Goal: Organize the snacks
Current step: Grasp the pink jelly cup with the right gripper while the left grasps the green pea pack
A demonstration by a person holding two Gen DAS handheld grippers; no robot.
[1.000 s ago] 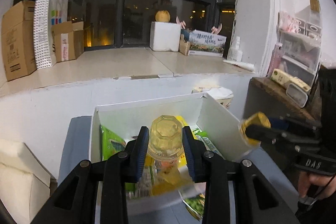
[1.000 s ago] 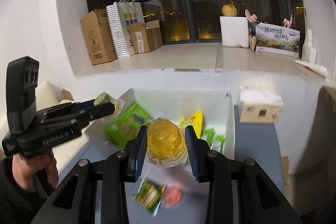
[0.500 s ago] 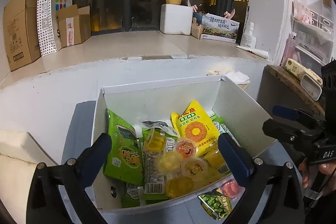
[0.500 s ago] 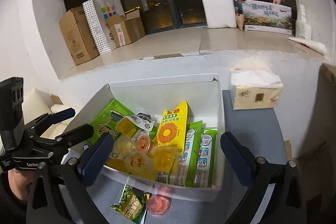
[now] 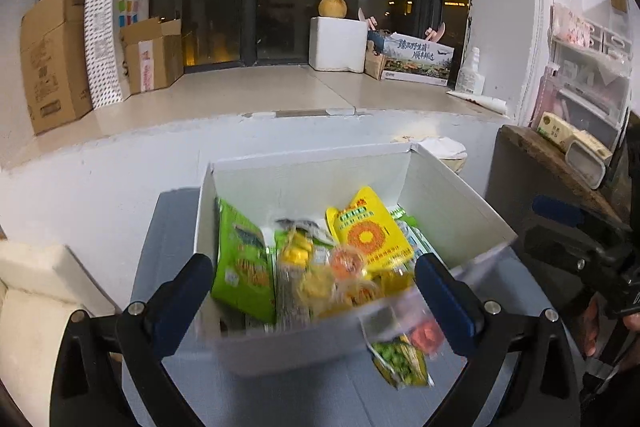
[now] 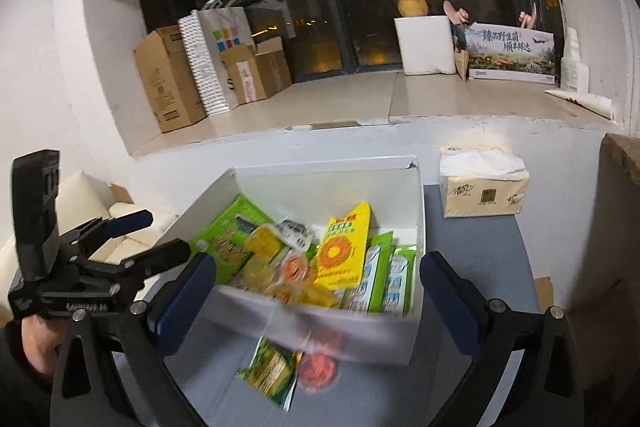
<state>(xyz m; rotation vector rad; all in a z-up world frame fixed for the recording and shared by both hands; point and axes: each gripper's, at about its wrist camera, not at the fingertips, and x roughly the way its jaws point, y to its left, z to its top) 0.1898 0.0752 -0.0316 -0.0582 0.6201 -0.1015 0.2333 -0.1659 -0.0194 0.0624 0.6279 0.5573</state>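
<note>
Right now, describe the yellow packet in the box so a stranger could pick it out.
Find the white box on the grey table. Among the snacks inside, the yellow packet leans near the middle, the only one printed with an orange sunflower ring, unlike the green packs beside it.

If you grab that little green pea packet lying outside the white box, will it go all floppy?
Probably yes. The small green pea packet looks like thin, crinkly film lying flat on the grey table, so it should bend and sag when lifted. It seems light, so a push would likely slide it. Its glossy surface may slip between the fingers.
</note>
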